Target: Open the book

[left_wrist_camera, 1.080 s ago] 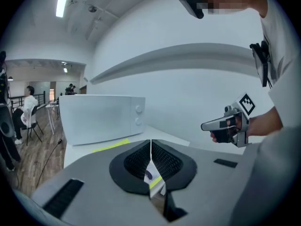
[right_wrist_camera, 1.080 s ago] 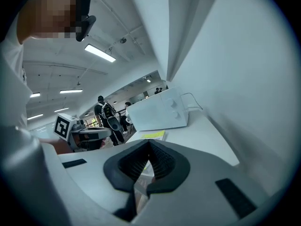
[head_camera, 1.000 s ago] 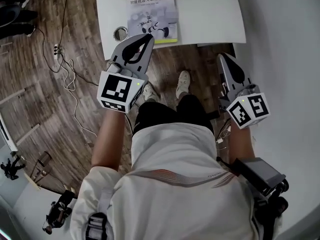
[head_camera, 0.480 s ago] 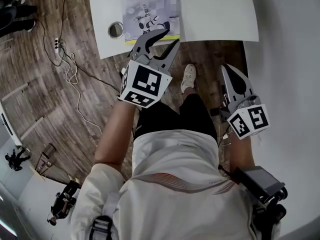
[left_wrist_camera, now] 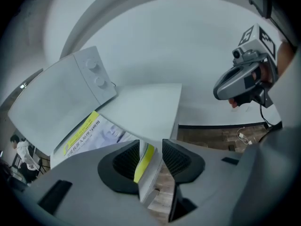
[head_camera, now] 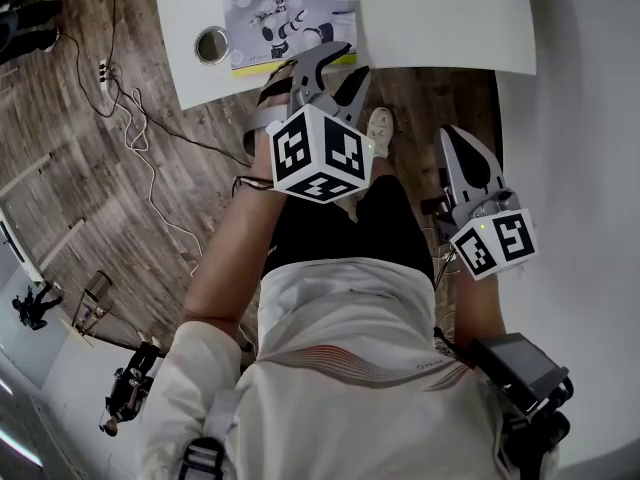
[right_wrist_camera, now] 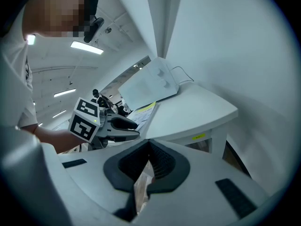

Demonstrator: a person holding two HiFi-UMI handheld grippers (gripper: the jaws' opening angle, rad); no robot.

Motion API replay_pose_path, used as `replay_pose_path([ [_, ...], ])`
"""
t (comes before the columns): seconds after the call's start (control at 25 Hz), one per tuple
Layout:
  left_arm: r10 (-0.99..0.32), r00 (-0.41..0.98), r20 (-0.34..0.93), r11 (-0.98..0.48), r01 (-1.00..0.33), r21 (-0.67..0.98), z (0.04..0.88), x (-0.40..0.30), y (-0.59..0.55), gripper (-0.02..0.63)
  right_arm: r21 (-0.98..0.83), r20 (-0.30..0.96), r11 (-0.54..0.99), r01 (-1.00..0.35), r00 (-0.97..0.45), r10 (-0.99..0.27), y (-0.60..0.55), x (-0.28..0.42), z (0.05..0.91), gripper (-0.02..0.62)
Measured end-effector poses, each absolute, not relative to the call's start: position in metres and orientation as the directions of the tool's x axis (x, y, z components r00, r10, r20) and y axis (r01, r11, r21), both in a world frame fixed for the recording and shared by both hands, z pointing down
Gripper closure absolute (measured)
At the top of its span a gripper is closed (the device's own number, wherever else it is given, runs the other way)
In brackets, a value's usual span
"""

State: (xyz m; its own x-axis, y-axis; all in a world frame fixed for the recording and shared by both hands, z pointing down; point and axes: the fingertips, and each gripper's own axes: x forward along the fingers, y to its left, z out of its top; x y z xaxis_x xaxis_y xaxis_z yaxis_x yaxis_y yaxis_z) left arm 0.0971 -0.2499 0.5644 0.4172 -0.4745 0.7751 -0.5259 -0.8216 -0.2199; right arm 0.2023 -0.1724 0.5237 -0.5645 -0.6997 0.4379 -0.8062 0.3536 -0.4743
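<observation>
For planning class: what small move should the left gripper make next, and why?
Probably ease the left gripper forward to nip the corner of the shut book: its jaws have just been opening, and that corner shows between them, unpressed.

The book (head_camera: 285, 13) lies on the bench (head_camera: 430, 18) at its near edge, with a small round dish (head_camera: 211, 44) just beside it on the left. A cable (head_camera: 128, 133) runs over the floor (head_camera: 60, 198) left of the bench, and a shoe (head_camera: 380, 126) stands before the bench's near edge.
</observation>
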Motion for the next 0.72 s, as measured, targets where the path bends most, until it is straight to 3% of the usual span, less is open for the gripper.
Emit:
replay_pose_path([
  [0.28,-0.458,0.367,0.81,-0.813,-0.542,-0.214,0.577,0.099,-0.251,0.449,-0.475,0.444,0.338,-0.812,-0.553,-0.705,-0.171,0.207,0.526,0.592],
  [0.72,-0.459,0.358,0.813,-0.8,-0.565,-0.203,0.581,0.097,-0.253,0.515,-0.481,0.442,0.332,-0.811,-0.552,-0.707,-0.168,0.207,0.527,0.592],
])
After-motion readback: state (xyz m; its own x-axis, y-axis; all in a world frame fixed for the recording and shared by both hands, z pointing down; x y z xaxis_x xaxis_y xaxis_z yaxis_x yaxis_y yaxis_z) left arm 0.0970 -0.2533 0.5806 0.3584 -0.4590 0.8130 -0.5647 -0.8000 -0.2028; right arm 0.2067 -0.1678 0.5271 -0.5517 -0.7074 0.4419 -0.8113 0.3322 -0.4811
